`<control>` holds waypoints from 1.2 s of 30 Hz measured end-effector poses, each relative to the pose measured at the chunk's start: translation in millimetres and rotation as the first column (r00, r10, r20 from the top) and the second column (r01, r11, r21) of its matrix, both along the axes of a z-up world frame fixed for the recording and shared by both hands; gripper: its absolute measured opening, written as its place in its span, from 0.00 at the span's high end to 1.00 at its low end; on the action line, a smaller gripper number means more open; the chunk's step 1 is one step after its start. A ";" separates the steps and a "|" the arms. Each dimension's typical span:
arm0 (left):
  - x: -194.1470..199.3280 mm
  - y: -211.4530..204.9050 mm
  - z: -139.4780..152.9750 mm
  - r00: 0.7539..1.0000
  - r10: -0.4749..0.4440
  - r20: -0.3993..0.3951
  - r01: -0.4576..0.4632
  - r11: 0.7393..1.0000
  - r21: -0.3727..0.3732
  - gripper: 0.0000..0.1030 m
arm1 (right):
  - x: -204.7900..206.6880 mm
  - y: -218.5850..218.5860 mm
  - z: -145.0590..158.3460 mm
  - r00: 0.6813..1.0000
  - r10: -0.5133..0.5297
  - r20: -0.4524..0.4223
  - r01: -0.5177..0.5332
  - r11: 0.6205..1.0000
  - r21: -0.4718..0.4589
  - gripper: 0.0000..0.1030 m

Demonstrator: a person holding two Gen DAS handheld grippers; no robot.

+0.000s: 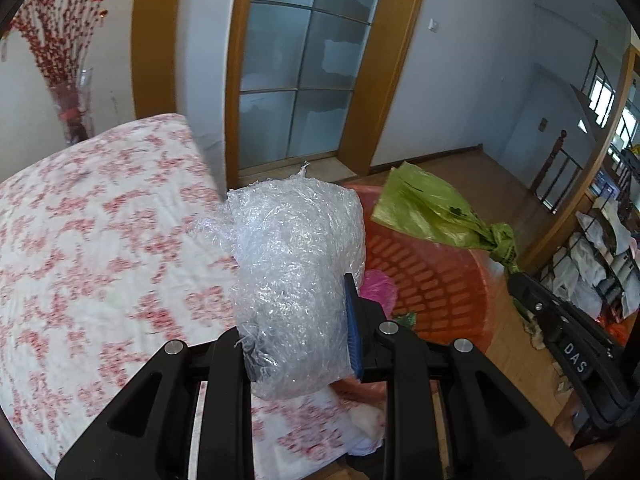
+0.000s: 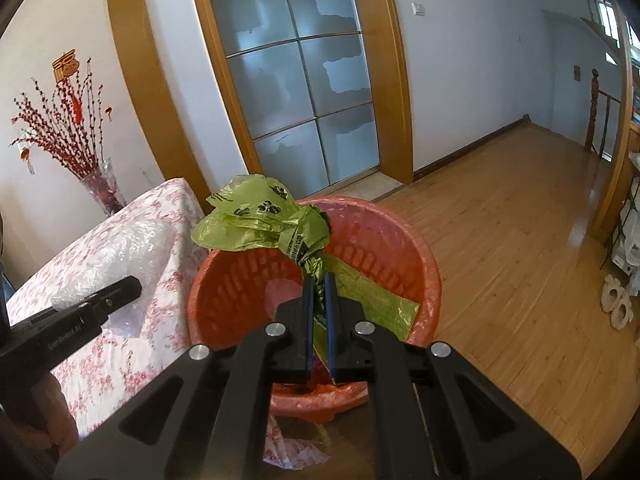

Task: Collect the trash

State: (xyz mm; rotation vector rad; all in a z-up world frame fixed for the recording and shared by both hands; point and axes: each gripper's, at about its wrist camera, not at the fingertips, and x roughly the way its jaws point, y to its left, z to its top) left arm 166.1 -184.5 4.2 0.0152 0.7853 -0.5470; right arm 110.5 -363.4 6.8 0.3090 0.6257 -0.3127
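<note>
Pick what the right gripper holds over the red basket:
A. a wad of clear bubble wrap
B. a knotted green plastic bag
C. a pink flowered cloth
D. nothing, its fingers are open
B: in the right wrist view the right gripper is shut on the knotted green plastic bag, above the red basket.

We see a white cloth [image 1: 100,240] printed all over with small red-pink blossoms. The bubble wrap [image 1: 296,272] is clear with silvery-white glints. The basket [image 2: 404,240] is orange-red, its wall cut in a slotted grid. The bag [image 2: 260,220] is lime green with black paw prints and black lettering. Both grippers are black, with blue pads [image 2: 330,320] and silver pins. The floor [image 2: 520,240] is honey-brown planking, the door frame [image 2: 396,80] ochre.
</note>
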 end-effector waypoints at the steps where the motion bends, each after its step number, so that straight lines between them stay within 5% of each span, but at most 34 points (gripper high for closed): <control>1: -0.1 -3.8 -0.9 1.000 -0.005 -0.003 0.005 1.000 -0.002 0.78 | 1.4 -1.2 -0.7 1.000 -0.003 -0.001 0.003 1.000 0.004 0.93; 11: 13.3 -35.7 -10.0 0.997 -0.063 -0.036 0.063 0.998 -0.019 0.76 | 22.3 -22.9 -11.8 1.000 -0.030 -0.003 0.030 0.998 0.056 0.90; 17: 18.0 -37.7 -21.1 0.996 -0.060 -0.073 0.059 0.998 -0.011 0.63 | 23.4 -28.5 -16.0 1.000 -0.031 -0.004 0.031 0.997 0.064 0.88; 32: -13.5 35.1 -3.7 0.999 0.048 -0.004 -0.048 0.999 0.012 0.46 | -18.0 -5.8 4.9 0.999 -0.018 0.037 0.017 1.000 0.020 0.49; 36: -35.1 66.5 3.7 0.995 0.097 0.037 -0.098 0.995 0.011 0.42 | -38.0 16.1 14.4 0.998 0.014 0.058 -0.014 1.000 -0.004 0.32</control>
